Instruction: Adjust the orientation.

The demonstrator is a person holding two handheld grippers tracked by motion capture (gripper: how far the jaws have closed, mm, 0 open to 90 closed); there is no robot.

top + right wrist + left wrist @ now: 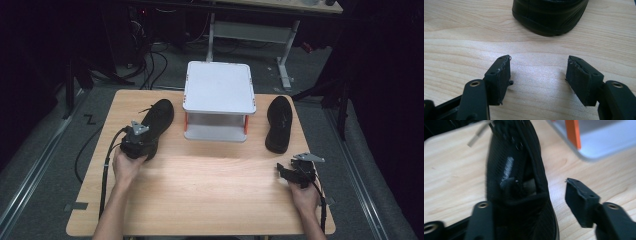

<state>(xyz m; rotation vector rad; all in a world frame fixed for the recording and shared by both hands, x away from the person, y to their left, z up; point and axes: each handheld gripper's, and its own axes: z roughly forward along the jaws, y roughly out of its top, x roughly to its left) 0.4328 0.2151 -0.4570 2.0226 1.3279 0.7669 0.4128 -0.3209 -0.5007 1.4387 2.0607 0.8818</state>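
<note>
We are spreading our left tongs wide around a black mesh shoe's heel; our right tongs are gaping empty over woodgrain worktop.

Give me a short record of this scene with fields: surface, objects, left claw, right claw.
surface: light wooden table
objects: black mesh lace-up shoe at left; second black shoe at right; white two-level rack with orange posts between them, at the far edge
left claw: open, jaws around the heel of the left shoe, one jaw inside its opening
right claw: open, holds nothing, over bare wood just short of the right shoe
</note>
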